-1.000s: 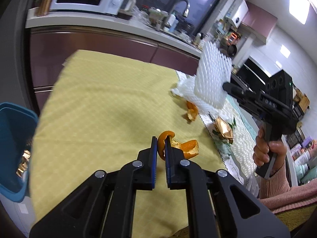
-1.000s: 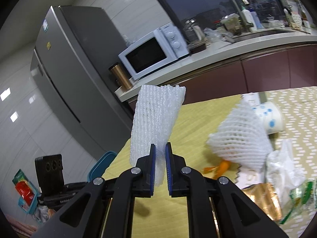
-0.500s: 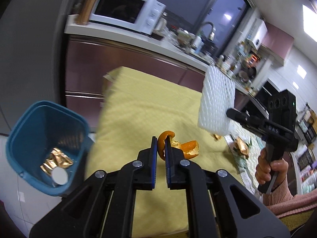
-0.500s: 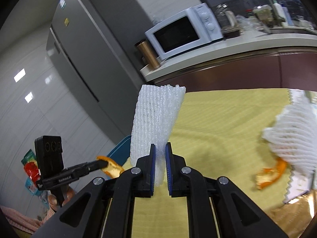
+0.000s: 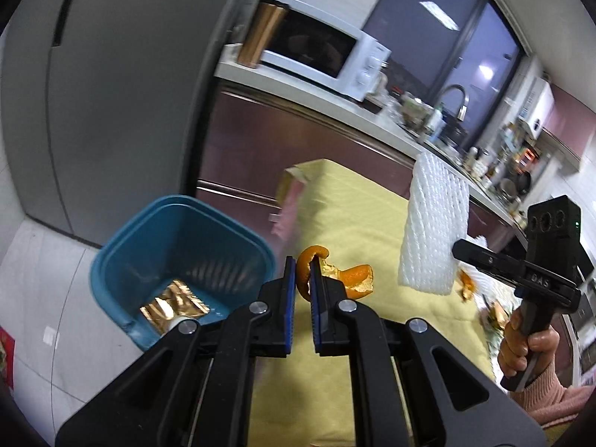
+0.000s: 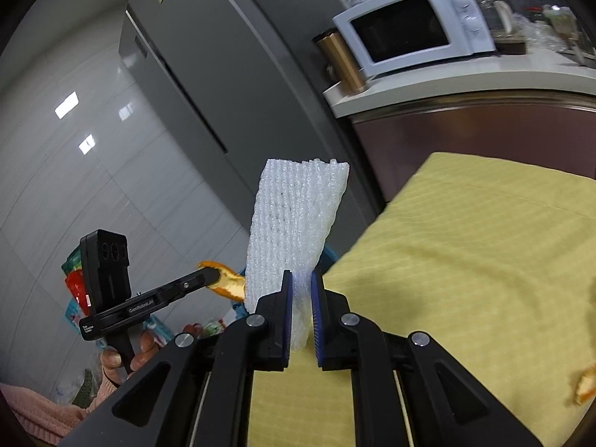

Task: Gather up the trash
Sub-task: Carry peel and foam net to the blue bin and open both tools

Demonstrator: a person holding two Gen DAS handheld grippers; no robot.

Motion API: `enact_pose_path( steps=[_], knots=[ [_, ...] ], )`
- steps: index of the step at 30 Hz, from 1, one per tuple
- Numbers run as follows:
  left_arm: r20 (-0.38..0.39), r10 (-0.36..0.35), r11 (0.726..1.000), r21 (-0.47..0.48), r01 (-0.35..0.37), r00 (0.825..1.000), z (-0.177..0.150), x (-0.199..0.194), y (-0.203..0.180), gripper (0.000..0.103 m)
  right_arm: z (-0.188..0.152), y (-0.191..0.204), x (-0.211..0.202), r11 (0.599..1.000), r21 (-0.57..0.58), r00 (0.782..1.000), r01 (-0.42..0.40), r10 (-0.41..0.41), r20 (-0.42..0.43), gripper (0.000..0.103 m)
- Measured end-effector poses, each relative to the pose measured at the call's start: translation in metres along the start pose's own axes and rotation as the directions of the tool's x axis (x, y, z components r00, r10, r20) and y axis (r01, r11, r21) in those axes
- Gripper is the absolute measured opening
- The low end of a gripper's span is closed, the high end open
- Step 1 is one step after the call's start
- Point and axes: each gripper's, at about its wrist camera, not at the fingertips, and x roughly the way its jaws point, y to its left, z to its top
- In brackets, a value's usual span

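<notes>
My left gripper [image 5: 302, 265] is shut on a curled orange peel [image 5: 350, 275], held in the air just right of a blue trash bin [image 5: 149, 238]. A gold wrapper [image 5: 173, 303] lies in the bin's bottom. My right gripper [image 6: 298, 279] is shut on a white foam fruit net [image 6: 294, 231], which stands upright above the near edge of the yellow tablecloth [image 6: 465, 260]. In the left wrist view the foam net [image 5: 432, 231] hangs right of the peel. In the right wrist view the orange peel [image 6: 225, 279] shows at the left gripper's tip, left of the net.
A grey fridge [image 5: 111, 93] stands behind the bin. Beyond the table runs a counter with a white microwave [image 5: 324, 61] and a sink tap [image 5: 456, 98]. More orange peel [image 6: 585, 385] and wrappers [image 5: 495, 311] lie on the table's right side.
Both grippers have swung left across the table toward its edge, still holding their loads. The blue bin has come from the left margin into full view beside the left gripper.
</notes>
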Motion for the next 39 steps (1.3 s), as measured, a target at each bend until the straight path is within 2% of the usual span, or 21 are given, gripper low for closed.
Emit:
enact_pose_path(
  steps=[5, 11, 15, 25, 30, 31, 36, 39],
  knots=[
    [0.003, 0.104, 0.994, -0.029, -0.104, 0.995, 0.003, 0.006, 0.025, 0.008, 0.007, 0.013, 0.034, 1.0, -0.012, 0.998, -0.026, 0.025, -0.051, 0.009],
    [-0.031, 0.171, 0.982, -0.074, -0.173, 0.985, -0.003, 0.02, 0.054, 0.008, 0.013, 0.028, 0.081, 0.999, -0.021, 0.991, -0.027, 0.024, -0.129, 0.009],
    [-0.053, 0.212, 0.972, -0.096, -0.216, 0.976, -0.006, 0.029, 0.071, 0.008, 0.012, 0.036, 0.108, 1.0, -0.03, 0.986, 0.0, -0.005, -0.166, 0.009],
    [-0.108, 0.271, 0.953, -0.113, -0.282, 0.957, -0.008, 0.052, 0.091, 0.008, 0.009, 0.043, 0.16, 0.997, -0.043, 0.963, 0.061, -0.07, -0.26, 0.009],
    [-0.13, 0.274, 0.948, -0.128, -0.291, 0.953, -0.007, 0.062, 0.097, 0.011, 0.004, 0.045, 0.178, 0.995, -0.053, 0.947, 0.085, -0.097, -0.306, 0.012],
    [-0.137, 0.277, 0.945, -0.138, -0.296, 0.951, -0.007, 0.064, 0.098, 0.015, 0.002, 0.045, 0.18, 0.994, -0.054, 0.945, 0.093, -0.106, -0.308, 0.015],
    [-0.147, 0.261, 0.948, -0.149, -0.283, 0.954, -0.009, 0.068, 0.1, 0.015, -0.003, 0.047, 0.177, 0.991, -0.071, 0.944, 0.11, -0.127, -0.304, 0.018],
    [-0.148, 0.259, 0.95, -0.142, -0.28, 0.954, -0.009, 0.069, 0.096, 0.02, -0.005, 0.05, 0.169, 0.992, -0.079, 0.949, 0.101, -0.12, -0.293, 0.018]
  ],
)
